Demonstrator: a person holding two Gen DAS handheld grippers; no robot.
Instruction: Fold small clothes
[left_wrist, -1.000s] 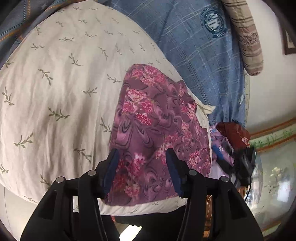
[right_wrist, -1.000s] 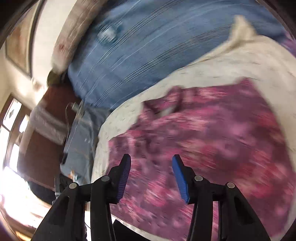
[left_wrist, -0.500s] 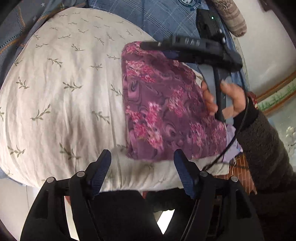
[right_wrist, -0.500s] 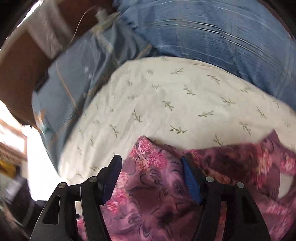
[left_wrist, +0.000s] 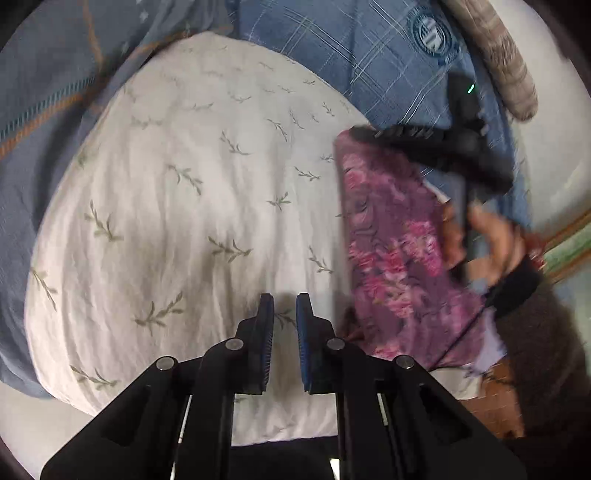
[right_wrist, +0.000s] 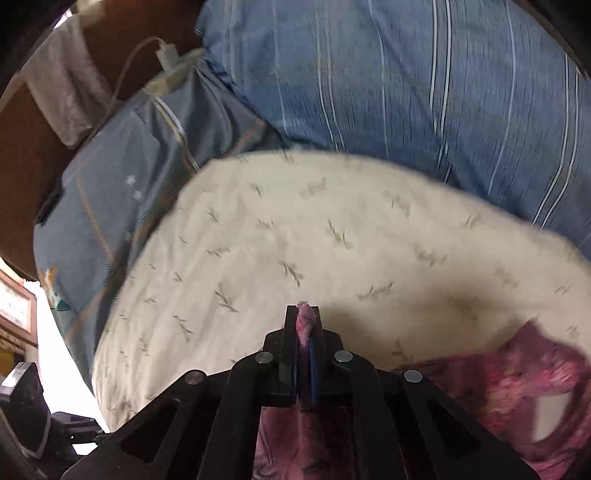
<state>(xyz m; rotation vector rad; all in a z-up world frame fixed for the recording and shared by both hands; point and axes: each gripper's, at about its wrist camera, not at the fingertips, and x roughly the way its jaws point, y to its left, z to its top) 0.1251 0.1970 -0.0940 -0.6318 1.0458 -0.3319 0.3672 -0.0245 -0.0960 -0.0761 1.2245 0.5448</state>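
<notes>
The purple floral garment (left_wrist: 391, 254) lies folded along the right edge of the white leaf-print pillow (left_wrist: 184, 221), reaching down toward that pillow's near right corner. The right gripper (right_wrist: 303, 325), whose jaws are closing, pinches a bunched corner of the garment between its pads at the far end of the fold, and a hand (left_wrist: 491, 240) holds its handle just off the pillow's right edge. The left gripper (left_wrist: 284, 314) hovers over the near part of the pillow just left of the garment; its jaws are closing with only a narrow gap and no cloth between them. Blue plaid bedding (left_wrist: 362, 55) lies beyond the pillow. No container is in view.
</notes>
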